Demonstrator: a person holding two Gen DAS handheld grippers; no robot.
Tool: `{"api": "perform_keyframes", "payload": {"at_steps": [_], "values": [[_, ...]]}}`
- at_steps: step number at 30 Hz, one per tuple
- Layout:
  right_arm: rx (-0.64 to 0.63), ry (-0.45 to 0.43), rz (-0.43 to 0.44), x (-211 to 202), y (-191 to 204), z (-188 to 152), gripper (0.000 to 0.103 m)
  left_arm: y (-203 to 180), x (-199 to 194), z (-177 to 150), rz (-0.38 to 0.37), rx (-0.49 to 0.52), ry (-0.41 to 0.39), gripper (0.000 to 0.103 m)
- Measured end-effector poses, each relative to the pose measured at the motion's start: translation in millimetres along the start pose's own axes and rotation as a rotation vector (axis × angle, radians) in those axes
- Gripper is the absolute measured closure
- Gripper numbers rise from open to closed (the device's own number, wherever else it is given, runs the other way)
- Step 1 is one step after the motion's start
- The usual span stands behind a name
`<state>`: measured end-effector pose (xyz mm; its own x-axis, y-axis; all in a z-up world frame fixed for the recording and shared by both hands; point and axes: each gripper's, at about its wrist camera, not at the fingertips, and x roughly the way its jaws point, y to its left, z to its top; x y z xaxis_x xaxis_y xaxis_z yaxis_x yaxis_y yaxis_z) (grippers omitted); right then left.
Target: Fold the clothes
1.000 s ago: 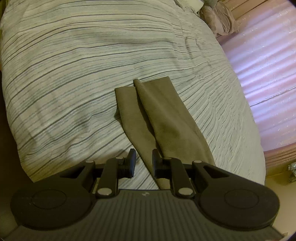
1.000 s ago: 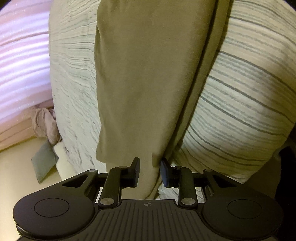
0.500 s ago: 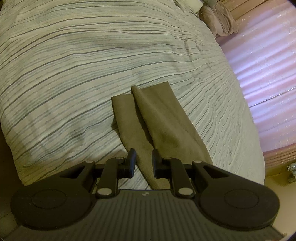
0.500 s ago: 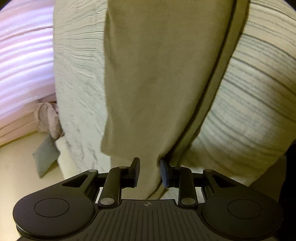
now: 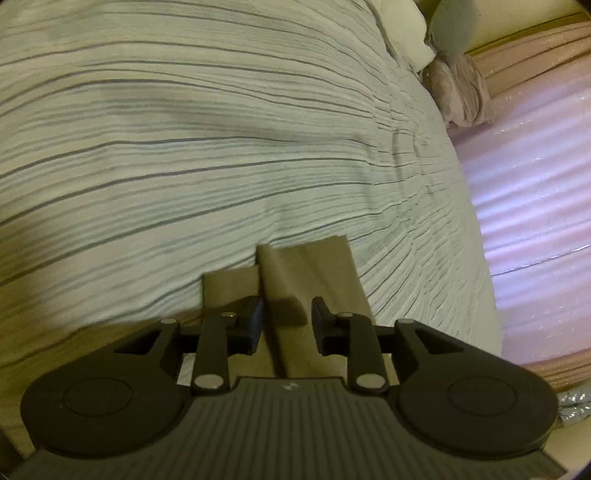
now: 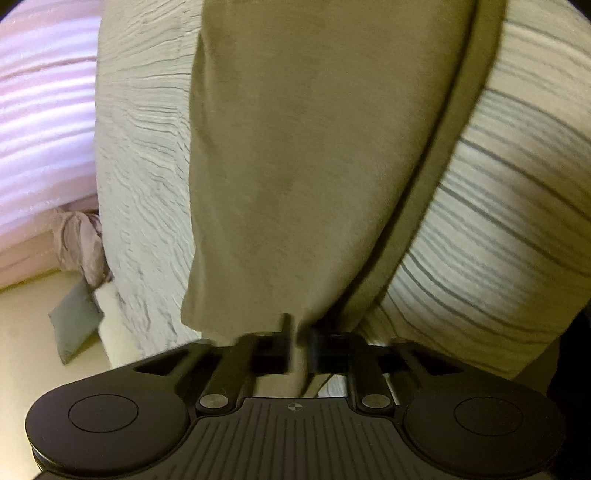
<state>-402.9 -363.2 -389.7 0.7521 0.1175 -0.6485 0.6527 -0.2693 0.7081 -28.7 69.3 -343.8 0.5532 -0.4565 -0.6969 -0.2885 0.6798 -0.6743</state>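
Observation:
An olive-brown pair of trousers (image 5: 314, 273) lies on a striped bed cover (image 5: 184, 147). In the left wrist view the two leg ends show just beyond my left gripper (image 5: 286, 325), whose jaws stand apart with a fold of the cloth between them. In the right wrist view the trousers (image 6: 314, 166) fill the middle of the frame and stretch away from my right gripper (image 6: 299, 343), whose jaws are closed tight on the near edge of the cloth. The rest of the garment under the grippers is hidden.
The bed cover (image 6: 498, 221) rounds off at the bed's edges. A pink curtain (image 5: 535, 203) hangs at the right of the bed, with a bunched pink cloth (image 5: 461, 92) and a pale pillow (image 5: 402, 33) at the far end. A grey cushion (image 6: 74, 325) lies on the floor.
My left gripper has moved forward along the trousers, so only the leg ends show beyond it, and its jaws have widened. My right gripper has closed on the cloth's near edge.

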Motion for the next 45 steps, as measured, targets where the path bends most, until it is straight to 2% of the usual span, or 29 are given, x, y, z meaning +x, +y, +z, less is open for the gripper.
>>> {"api": "perform_keyframes", "payload": {"at_steps": [2,9,11,14,19,25,29,33,34,35,37,40,43,45], "values": [[-0.028,-0.012,0.006,-2.4,4.7,0.6,0.101,-0.6,-5.1,1.3,-0.024,0.03,-0.01,0.103],[-0.165,-0.019,0.014,-21.5,19.5,-2.0,0.102,0.6,-48.3,-1.6,-0.107,0.161,-0.094,0.103],[-0.162,-0.016,-0.006,-19.4,17.5,-5.0,0.102,9.9,-48.3,-4.6,-0.081,0.19,-0.083,0.103],[-0.159,-0.014,-0.037,-14.3,10.3,-9.1,0.102,22.1,-37.6,-7.1,-0.052,0.183,-0.068,0.103],[-0.182,-0.012,-0.058,-15.3,6.9,-17.2,0.102,20.7,-41.2,-6.3,-0.082,0.205,-0.097,0.103],[-0.221,-0.017,-0.096,-10.8,4.1,-21.4,0.101,24.1,-38.3,-12.8,0.024,0.241,-0.097,0.103],[-0.266,0.0,-0.13,-9.6,10.3,-22.8,0.101,20.8,-37.2,-18.9,0.105,0.274,-0.102,0.099],[-0.422,-0.023,-0.185,-34.5,23.6,-26.3,0.1,8.3,-47.8,-23.8,0.185,0.304,-0.134,0.097],[-0.436,-0.032,-0.197,-43.5,22.3,-24.1,0.094,2.1,-51.7,-27.4,0.183,0.313,-0.13,0.097],[-0.445,-0.048,-0.209,-53.4,20.7,-21.0,0.08,-4.0,-55.7,-31.1,0.181,0.321,-0.127,0.097],[-0.433,-0.123,-0.229,-79.3,15.7,-8.1,0.063,-17.8,-60.2,-41.1,0.156,0.345,-0.103,0.097],[-0.371,-0.221,-0.19,-117.4,4.8,16.1,0.063,-44.0,-59.4,-69.9,0.08,0.387,-0.017,0.097],[-0.249,-0.313,-0.143,-153.9,-13.5,45.8,0.063,-69.9,-48.0,-111.1,-0.026,0.419,0.135,0.097],[-0.16,-0.336,-0.101,-171.0,-28.5,62.8,0.063,-86.8,-38.2,-145.8,-0.106,0.462,0.263,0.097]]}}
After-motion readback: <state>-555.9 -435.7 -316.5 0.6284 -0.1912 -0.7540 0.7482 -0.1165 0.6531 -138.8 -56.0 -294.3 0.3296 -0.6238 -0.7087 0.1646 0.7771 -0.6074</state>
